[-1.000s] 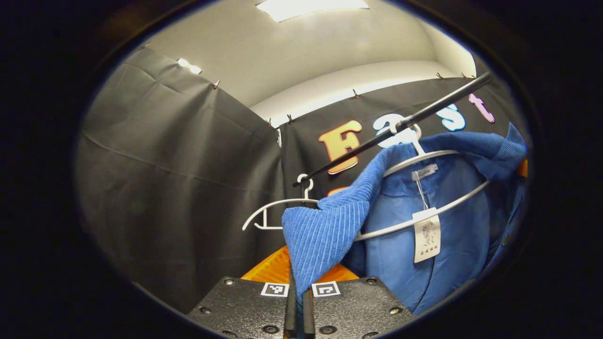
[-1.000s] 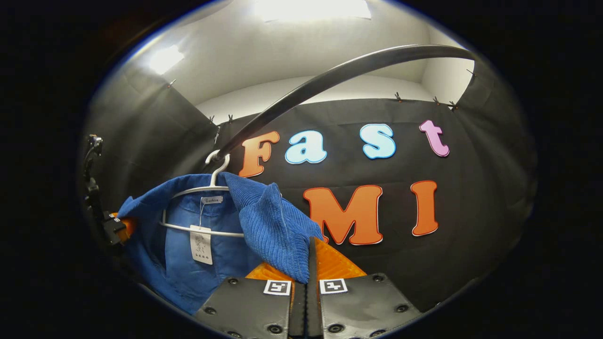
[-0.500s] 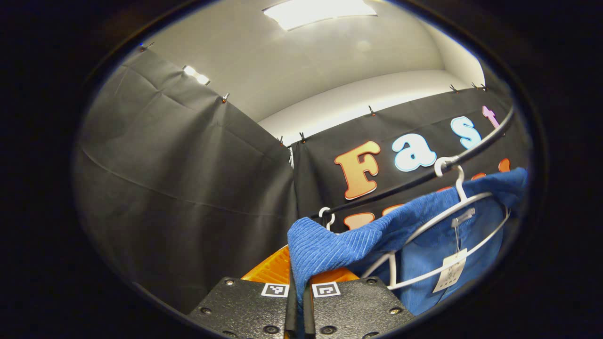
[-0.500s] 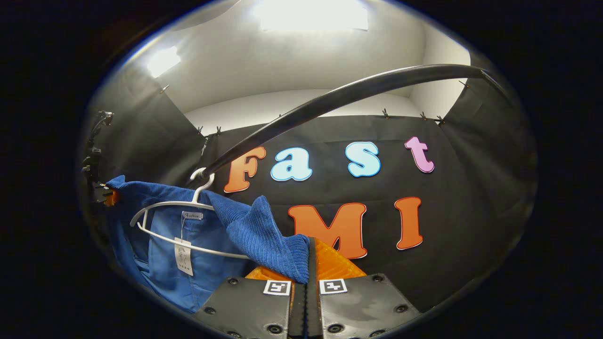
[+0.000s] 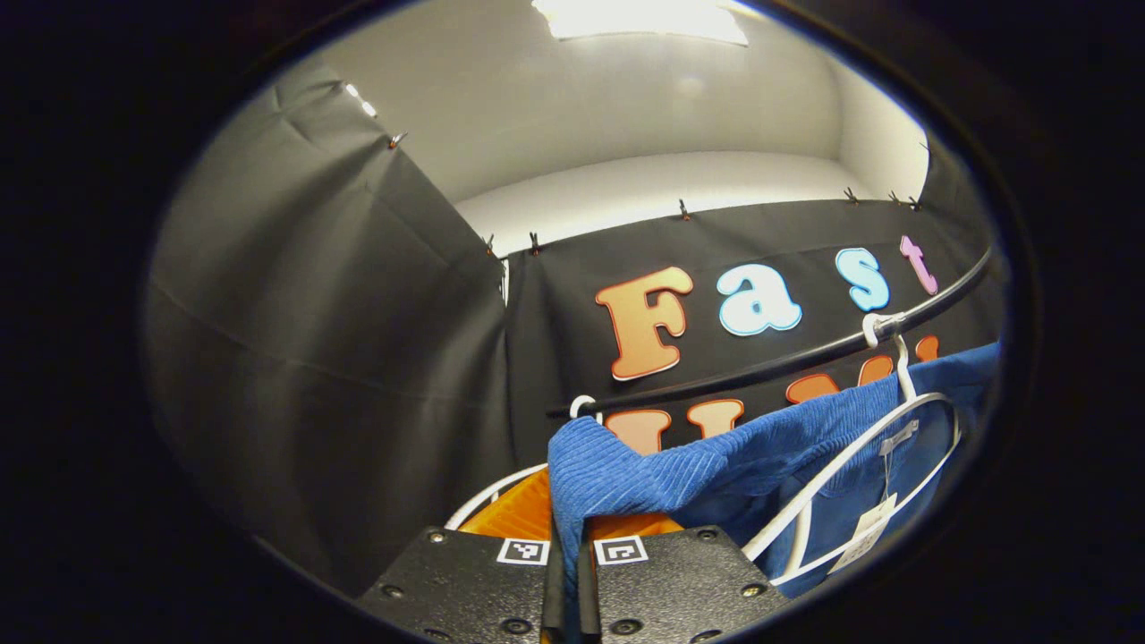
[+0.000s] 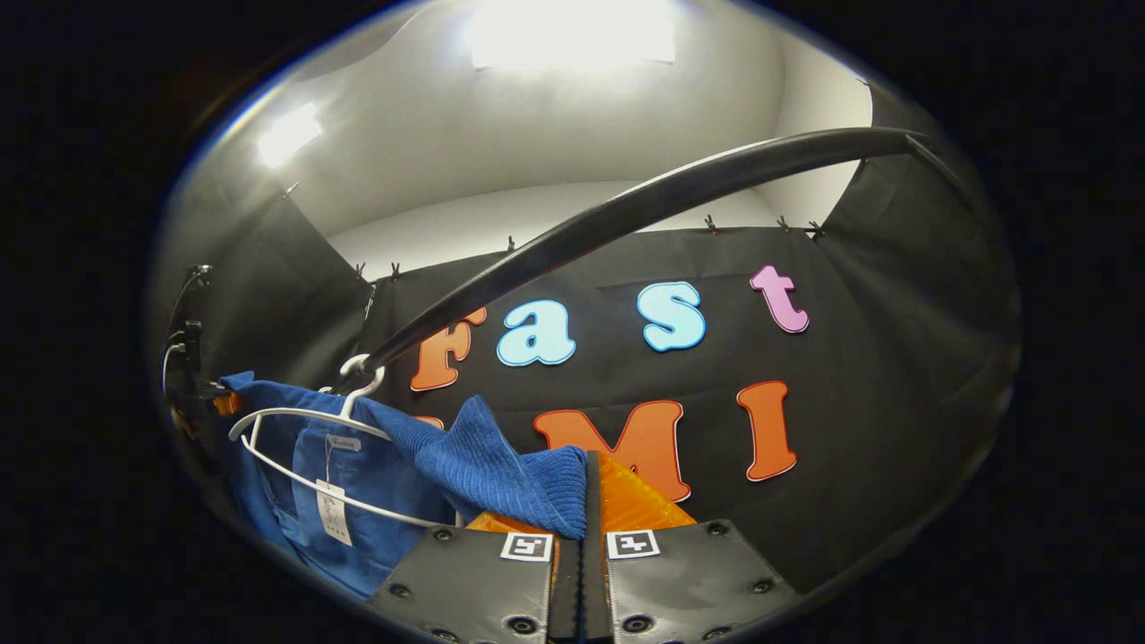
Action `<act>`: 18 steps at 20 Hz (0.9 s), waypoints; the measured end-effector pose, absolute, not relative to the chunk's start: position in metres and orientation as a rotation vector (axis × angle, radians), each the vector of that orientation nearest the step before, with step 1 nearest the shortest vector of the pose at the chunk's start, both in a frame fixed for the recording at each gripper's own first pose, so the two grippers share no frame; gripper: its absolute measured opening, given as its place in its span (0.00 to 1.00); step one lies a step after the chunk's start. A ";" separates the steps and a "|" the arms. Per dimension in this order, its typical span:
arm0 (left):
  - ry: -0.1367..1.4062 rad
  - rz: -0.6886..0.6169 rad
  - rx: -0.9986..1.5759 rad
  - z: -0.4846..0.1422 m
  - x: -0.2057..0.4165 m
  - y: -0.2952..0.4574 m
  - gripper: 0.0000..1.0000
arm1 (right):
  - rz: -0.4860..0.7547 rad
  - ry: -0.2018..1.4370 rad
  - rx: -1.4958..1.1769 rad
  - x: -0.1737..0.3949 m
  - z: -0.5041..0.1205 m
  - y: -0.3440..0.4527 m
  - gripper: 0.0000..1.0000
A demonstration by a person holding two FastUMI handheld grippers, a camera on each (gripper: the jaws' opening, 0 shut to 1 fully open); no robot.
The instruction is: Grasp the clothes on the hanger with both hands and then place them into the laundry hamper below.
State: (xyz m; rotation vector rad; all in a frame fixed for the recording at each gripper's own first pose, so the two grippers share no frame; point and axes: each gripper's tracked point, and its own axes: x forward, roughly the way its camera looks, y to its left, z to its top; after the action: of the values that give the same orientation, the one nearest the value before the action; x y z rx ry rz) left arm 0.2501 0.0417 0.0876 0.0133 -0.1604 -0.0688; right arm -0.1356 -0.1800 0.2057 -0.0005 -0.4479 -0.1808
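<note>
A blue ribbed garment (image 5: 644,474) hangs around a white wire hanger (image 5: 841,461) on the black rod (image 5: 760,368). My left gripper (image 5: 565,572) is shut on one shoulder of it, and the cloth stretches taut from the hanger to the fingers. In the right gripper view, my right gripper (image 6: 581,572) is shut on the other shoulder of the garment (image 6: 483,461). There the hanger (image 6: 286,411) stands bare above the collar, with a paper tag (image 6: 333,512) dangling. The left gripper (image 6: 219,398) shows at the far left edge.
A second, empty white hanger (image 5: 581,404) hooks onto the rod's left end. The rod (image 6: 626,210) arcs close overhead in the right gripper view. Black cloth walls close in behind and on both sides.
Both grippers kept their hold and drew the garment's shoulders outward. The cloth is now stretched flatter, and the hanger has shifted toward the edge of each view and lower.
</note>
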 end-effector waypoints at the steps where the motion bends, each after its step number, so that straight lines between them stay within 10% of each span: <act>1: -0.140 -0.086 -0.021 0.074 0.253 0.043 0.05 | -0.180 -0.444 -0.002 -0.134 0.205 -0.179 0.08; 18: 0.019 -0.110 -0.156 -0.044 0.248 0.015 0.06 | -0.276 -0.425 -0.039 -0.114 0.207 -0.200 0.09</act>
State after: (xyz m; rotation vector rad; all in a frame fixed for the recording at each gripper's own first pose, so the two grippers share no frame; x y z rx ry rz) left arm 0.2482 0.0151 -0.0441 -0.1556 0.0193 -0.1097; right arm -0.1136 -0.1995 0.2068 -0.0392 -0.4249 -0.2756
